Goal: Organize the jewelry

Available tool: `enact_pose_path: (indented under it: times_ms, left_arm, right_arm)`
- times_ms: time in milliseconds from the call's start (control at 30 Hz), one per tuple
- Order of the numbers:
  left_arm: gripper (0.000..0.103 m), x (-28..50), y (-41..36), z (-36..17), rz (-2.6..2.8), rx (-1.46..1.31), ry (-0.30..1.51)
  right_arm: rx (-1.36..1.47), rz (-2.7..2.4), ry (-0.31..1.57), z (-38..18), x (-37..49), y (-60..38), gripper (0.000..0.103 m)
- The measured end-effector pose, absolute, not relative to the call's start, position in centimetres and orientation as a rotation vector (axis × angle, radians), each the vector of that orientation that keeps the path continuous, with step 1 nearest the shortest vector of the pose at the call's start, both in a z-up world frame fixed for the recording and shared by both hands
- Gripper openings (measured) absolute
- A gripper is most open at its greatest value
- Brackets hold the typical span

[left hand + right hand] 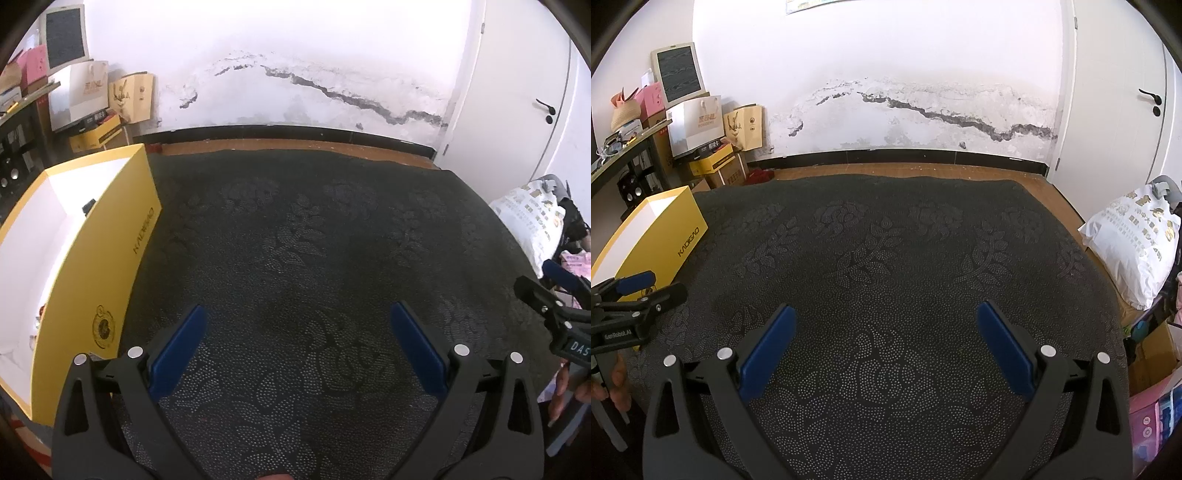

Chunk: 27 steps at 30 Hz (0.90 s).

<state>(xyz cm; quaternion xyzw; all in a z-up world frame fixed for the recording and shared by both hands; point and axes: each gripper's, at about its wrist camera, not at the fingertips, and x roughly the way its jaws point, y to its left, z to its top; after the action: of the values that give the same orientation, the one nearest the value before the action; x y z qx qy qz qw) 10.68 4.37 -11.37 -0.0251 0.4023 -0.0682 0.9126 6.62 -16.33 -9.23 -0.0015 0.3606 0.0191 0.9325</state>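
A yellow box (110,258) with a white inside stands open at the left edge of the dark patterned tablecloth (314,258). Small items, too small to name, lie at its bottom near the left rim. The box also shows in the right wrist view (665,236). My left gripper (299,317) is open and empty, just right of the box. My right gripper (886,317) is open and empty over the cloth's middle. Each gripper shows at the edge of the other's view: the right gripper (554,299) and the left gripper (646,288).
A white printed sack (1134,240) lies off the table's right edge. Bags and cartons (713,136) stand by the wall at the back left. A dark shelf (624,147) is at the far left. A white door (1126,103) is at the right.
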Motion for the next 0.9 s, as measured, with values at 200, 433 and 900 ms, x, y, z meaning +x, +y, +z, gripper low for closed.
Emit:
enact_pose_path:
  times_ms: [200,433,900]
  left_arm:
    - [0.097,10.6,3.9,-11.4,-0.147,-0.030,0.826]
    - [0.097,10.6,4.3,-11.5,-0.165,-0.069,0.844]
    - [0.097,9.9,4.4,-11.0,-0.044,-0.068,0.784]
  right_arm:
    - [-0.006,0.039,0.734,-9.1,6.4,-16.4,0.095]
    - [-0.010,0.039,0.731,-9.1,6.4,-16.3,0.095]
    - [-0.015,0.037,0.728,-9.0,6.5,-16.3,0.095]
